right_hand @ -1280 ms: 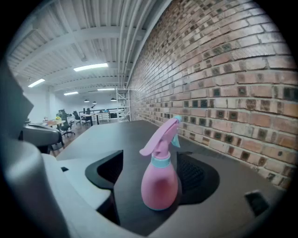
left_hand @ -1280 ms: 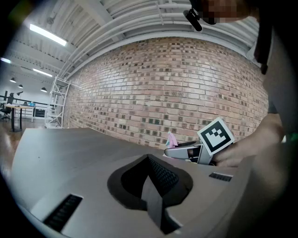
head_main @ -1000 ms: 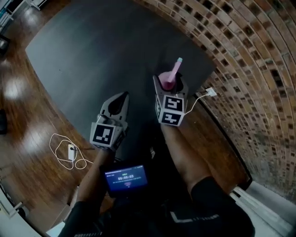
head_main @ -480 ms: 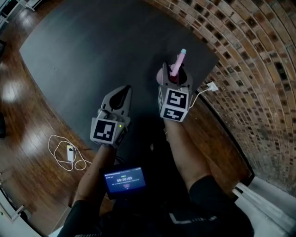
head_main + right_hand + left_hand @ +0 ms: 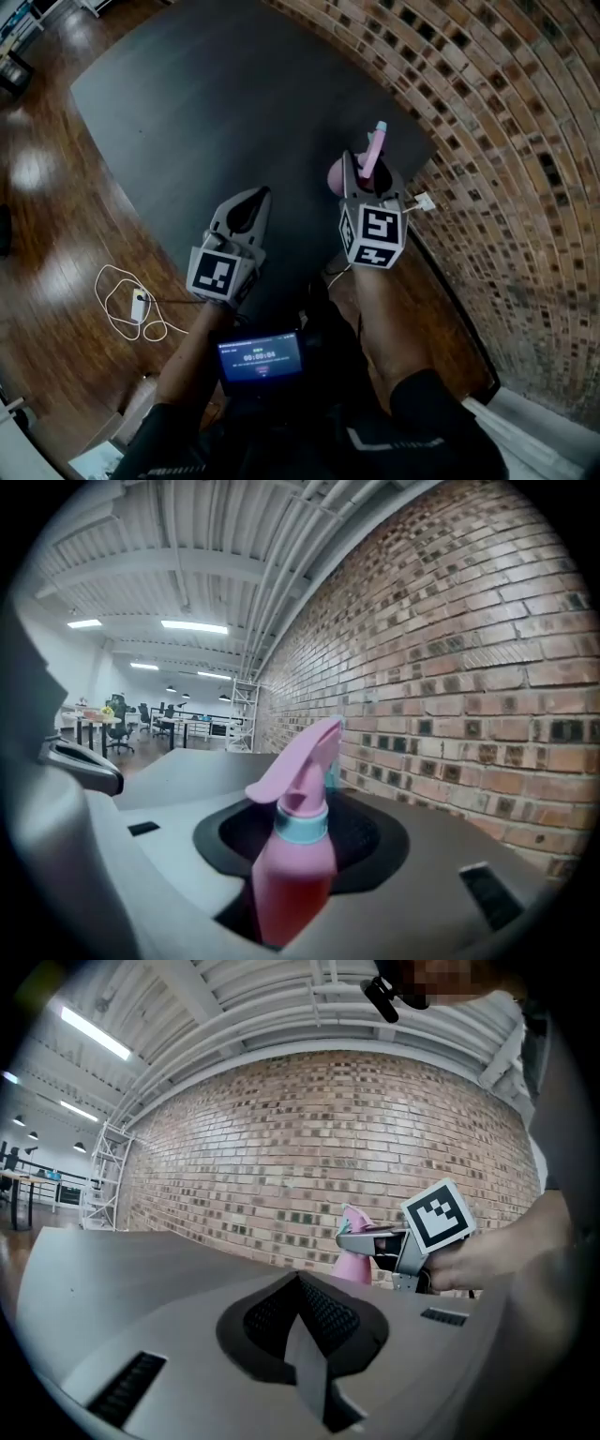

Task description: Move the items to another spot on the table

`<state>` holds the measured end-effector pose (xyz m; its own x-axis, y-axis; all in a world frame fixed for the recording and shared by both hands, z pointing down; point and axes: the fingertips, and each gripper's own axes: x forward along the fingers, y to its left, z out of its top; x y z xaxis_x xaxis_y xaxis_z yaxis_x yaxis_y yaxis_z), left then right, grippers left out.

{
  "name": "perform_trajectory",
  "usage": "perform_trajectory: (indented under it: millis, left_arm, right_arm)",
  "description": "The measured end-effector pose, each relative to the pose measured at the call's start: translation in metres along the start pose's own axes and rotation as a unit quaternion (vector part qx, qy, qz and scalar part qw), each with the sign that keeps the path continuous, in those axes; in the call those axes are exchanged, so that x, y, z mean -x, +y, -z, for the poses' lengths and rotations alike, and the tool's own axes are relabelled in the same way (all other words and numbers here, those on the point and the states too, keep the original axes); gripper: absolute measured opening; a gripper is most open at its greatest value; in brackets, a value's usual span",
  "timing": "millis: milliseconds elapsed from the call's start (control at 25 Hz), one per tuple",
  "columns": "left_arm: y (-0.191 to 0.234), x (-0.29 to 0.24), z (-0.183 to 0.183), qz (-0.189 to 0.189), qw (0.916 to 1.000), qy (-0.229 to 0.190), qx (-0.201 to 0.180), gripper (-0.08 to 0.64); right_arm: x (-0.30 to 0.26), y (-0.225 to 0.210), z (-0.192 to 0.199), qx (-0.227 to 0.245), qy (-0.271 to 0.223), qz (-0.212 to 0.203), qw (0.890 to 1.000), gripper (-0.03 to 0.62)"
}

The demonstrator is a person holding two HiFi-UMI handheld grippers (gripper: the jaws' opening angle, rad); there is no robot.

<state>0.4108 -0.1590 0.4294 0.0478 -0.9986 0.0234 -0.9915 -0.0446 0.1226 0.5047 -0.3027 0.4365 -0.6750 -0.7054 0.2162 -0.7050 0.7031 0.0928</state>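
The right gripper point(image 5: 364, 174) clamps 1 pink spray bottle point(image 5: 295, 874) near the right edge of the table point(image 5: 216, 103), perhaps lifted, not yet placed; the left gripper point(image 5: 249, 199) is closed, empty.

A pink spray bottle point(image 5: 292, 855) (pale blue collar beneath its trigger head) stands upright, clamped at the body between the right claw's point(image 5: 360, 176) jaws, near the dark worktop's point(image 5: 216, 112) right edge.

Both forearms, left point(image 5: 192, 352) and right point(image 5: 384, 323), reach out over the near edge of the table point(image 5: 234, 94). The left gripper point(image 5: 248, 202) has its fingers point(image 5: 187, 1321) pressed together, empty. The right gripper point(image 5: 367, 176), seemingly near the right corner, clamps an upright pink spray bottle point(image 5: 292, 855).
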Motion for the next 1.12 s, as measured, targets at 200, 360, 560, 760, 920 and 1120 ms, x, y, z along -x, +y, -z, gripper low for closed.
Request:
perform_trajectory:
  millis: [200,360,560,760,920,1120]
  left_arm:
    - [0.004,0.032,-0.03,-0.057,0.9981,-0.01,-0.021,-0.003]
    - [0.003,0.073,-0.052,-0.117,0.9927,-0.019,-0.024,-0.003]
    - [0.001,0.144,-0.073,-0.217,0.9746,-0.026,-0.049,-0.003]
    - [-0.015,0.209,-0.092,-0.298,0.9523,-0.042,-0.052,-0.003]
    - [-0.03,0.258,-0.102,-0.348,0.9342,-0.046,-0.064,-0.003]
    - [-0.049,0.315,-0.116,-0.403,0.9105,-0.045,-0.083,-0.003]
  right_arm:
    - [0.028,0.02,-0.047,-0.012,-0.026,-0.089,0.996,0.17]
    - [0.063,0.038,-0.074,-0.001,-0.045,-0.162,0.986,0.17]
    - [0.096,0.079,-0.095,-0.008,-0.063,-0.277,0.959,0.169]
    - [0.128,0.12,-0.112,0.001,-0.073,-0.376,0.924,0.169]
    - [0.158,0.159,-0.123,0.013,-0.079,-0.451,0.889,0.169]
    - [0.187,0.205,-0.123,0.022,-0.081,-0.515,0.853,0.169]
